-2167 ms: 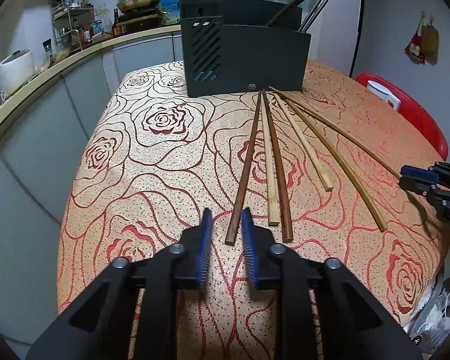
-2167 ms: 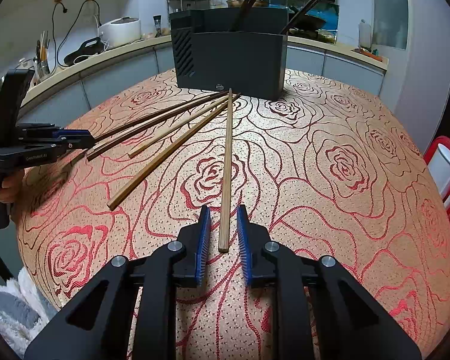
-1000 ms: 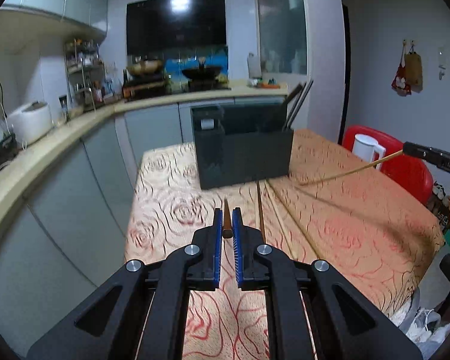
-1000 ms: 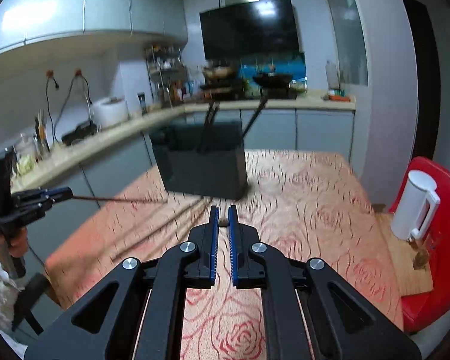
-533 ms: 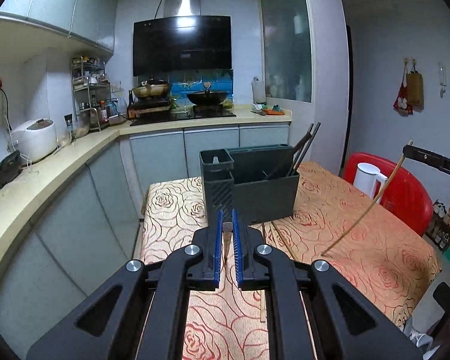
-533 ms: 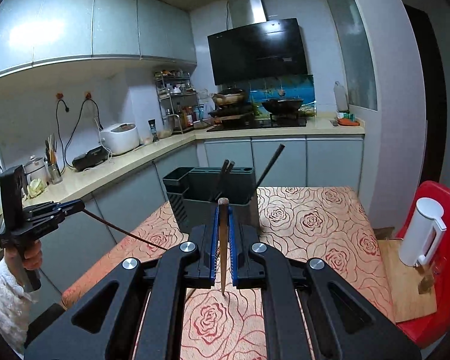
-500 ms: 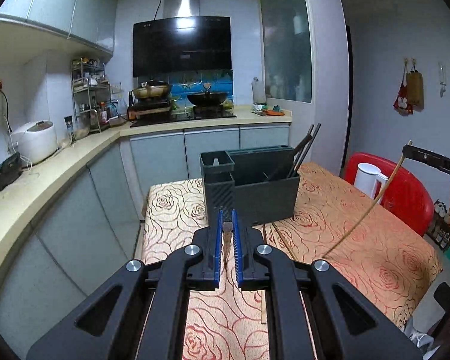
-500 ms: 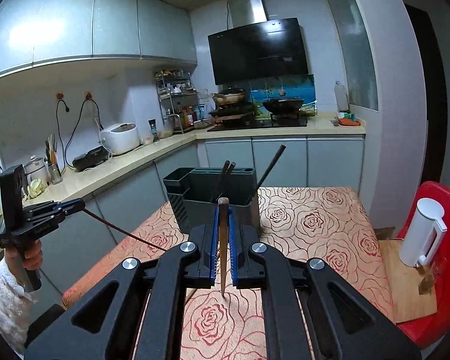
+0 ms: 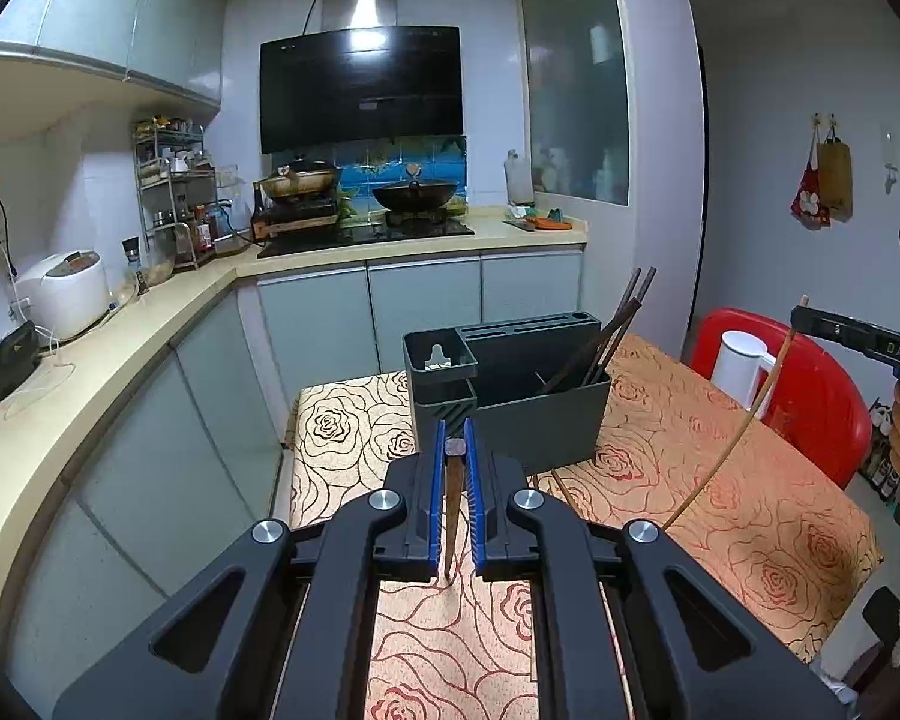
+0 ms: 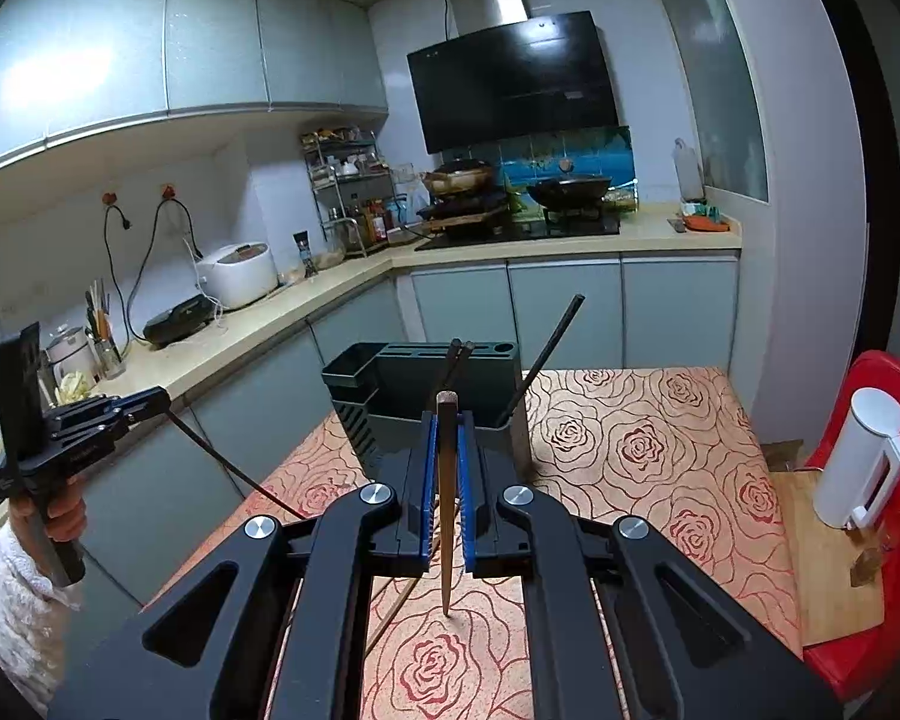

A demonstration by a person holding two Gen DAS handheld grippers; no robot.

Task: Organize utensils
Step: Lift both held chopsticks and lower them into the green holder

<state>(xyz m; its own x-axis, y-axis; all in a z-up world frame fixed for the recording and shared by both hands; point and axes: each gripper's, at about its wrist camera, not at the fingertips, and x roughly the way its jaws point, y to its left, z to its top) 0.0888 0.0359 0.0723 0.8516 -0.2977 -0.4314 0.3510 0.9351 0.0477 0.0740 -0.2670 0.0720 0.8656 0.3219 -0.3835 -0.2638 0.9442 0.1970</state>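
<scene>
Left gripper (image 9: 455,450): fingers clamped on dark chopstick (image 9: 452,510), tip hanging down. Right gripper (image 10: 447,426): fingers clamped on pale chopstick (image 10: 446,510). Holder (image 9: 510,396) on tabletop (image 9: 720,480) behind.

ahead: utensil holder (image 9: 510,396) (chopsticks (image 9: 606,330) protruding) | left: tablecloth (image 9: 342,438) bare
</scene>
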